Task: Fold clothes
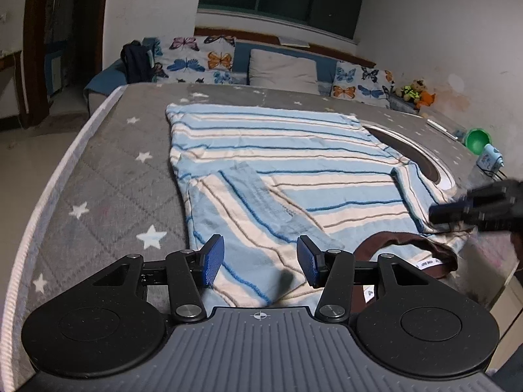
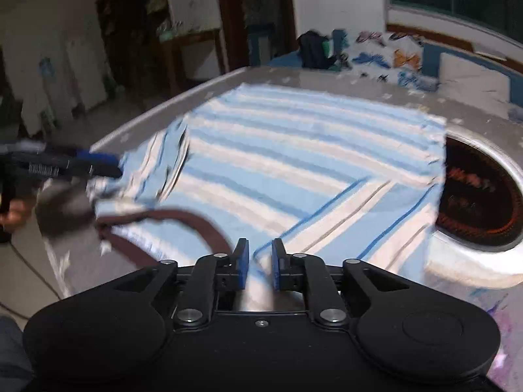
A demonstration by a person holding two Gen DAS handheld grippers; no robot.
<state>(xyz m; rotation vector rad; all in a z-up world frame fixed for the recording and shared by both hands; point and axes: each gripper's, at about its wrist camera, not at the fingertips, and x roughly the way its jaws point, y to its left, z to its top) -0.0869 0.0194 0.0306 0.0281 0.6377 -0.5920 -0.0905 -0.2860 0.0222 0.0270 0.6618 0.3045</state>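
Observation:
A light-blue and white striped sweater (image 1: 278,176) with a brown collar (image 1: 408,248) lies spread on the grey star-print bed (image 1: 108,196). One sleeve is folded across its body. My left gripper (image 1: 260,263) is open, its blue pads just above the sweater's near shoulder. My right gripper (image 2: 260,261) hovers over the other shoulder of the sweater (image 2: 294,163), its pads a narrow gap apart with nothing clearly pinched. It shows blurred at the right edge of the left wrist view (image 1: 470,209). The left gripper shows blurred at the left of the right wrist view (image 2: 78,166).
A dark oval print (image 2: 474,192) shows on the bed beside the sweater. Butterfly pillows (image 1: 202,62), a grey pillow (image 1: 281,70) and a dark bag (image 1: 137,60) line the head end. Plush toys (image 1: 416,93) and a green cup (image 1: 477,140) sit by the wall. The bed edge (image 1: 39,215) runs left.

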